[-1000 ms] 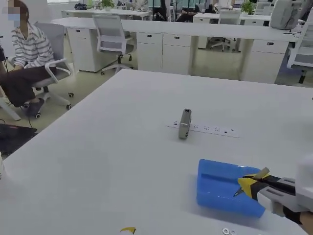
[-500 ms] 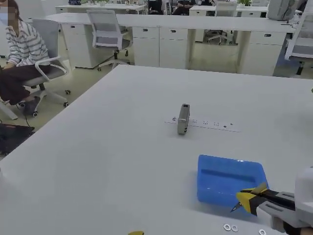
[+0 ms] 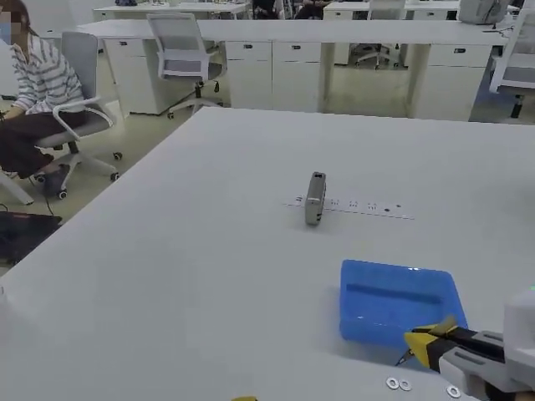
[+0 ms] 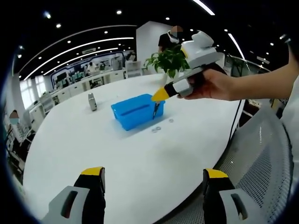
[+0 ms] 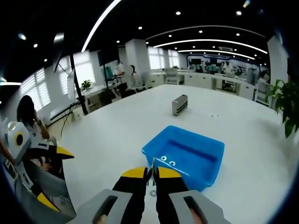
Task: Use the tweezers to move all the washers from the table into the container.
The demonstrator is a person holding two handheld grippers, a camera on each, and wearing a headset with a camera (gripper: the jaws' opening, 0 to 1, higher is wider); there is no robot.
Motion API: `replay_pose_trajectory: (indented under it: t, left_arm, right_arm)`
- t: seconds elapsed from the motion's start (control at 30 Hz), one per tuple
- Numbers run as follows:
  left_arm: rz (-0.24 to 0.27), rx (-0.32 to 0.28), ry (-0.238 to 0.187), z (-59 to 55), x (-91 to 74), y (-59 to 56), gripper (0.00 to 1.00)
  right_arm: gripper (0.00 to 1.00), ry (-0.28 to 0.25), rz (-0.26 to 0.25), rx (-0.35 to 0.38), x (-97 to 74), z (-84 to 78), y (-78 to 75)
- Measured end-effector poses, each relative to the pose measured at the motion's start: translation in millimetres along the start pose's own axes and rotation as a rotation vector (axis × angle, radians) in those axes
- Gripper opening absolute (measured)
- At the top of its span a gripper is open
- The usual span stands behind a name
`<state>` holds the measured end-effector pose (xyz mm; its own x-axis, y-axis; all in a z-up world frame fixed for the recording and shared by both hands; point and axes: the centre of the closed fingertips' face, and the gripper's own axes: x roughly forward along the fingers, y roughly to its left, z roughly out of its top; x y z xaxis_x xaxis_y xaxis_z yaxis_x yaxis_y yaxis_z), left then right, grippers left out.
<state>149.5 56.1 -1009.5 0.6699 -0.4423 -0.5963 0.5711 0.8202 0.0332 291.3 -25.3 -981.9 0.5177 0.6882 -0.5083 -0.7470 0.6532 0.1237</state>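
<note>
- my right gripper (image 3: pixel 428 342): jaws clenched on the tweezers (image 3: pixel 405 357). it hangs over the table's near right part, just in front of the container's near wall.
- my left gripper (image 4: pixel 154 173): jaws spread wide, nothing between them, low over the table's edge and well apart from the container.
- tweezers: thin, dark, pointed. the tips slant down toward the table but do not touch it. from the right gripper view they stick out as a narrow sliver (image 5: pixel 153 165) between the yellow jaw tips.
- washers (image 3: pixel 392 383): small flat silver rings with open centres. two lie side by side, nearly touching, and a third (image 3: pixel 454 391) sits a little to their right. all are on the table, just in front of the container and below the tweezers.
- container (image 3: pixel 399 298): shallow blue rectangular tray, low walls, glossy.
- table (image 3: pixel 209 251): broad, white, matte.
- power strip (image 3: pixel 368 207): white, flat, beyond the container, with a grey plug block (image 3: pixel 315 198) at its left end.
</note>
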Motion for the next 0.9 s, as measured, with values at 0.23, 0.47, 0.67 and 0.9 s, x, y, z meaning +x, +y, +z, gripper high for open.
replay_pose_trajectory:
  t: [0.23, 0.47, 0.67, 0.9]
  left_arm:
    - [-0.011, 0.010, 0.005, -1.5, 0.2, -1.7, 0.88]
    - [-0.001, 0.003, 0.002, -1.1, -0.1, 0.3, 0.87]
    - [0.005, 0.015, 0.005, -1.4, 0.2, 0.9, 0.87]
    - [0.011, 0.009, 0.006, -1.9, 0.2, 2.4, 0.87]
  right_arm:
    - [0.03, 0.000, 0.008, -0.002, 0.9, -0.2, 2.9]
    - [0.03, 0.003, 0.010, -0.001, 4.8, -1.9, 1.2]
    - [0.03, 0.003, 0.012, 0.004, 7.9, -2.5, 1.7]
    - [0.03, 0.031, 0.021, -0.005, 12.4, -14.1, 0.8]
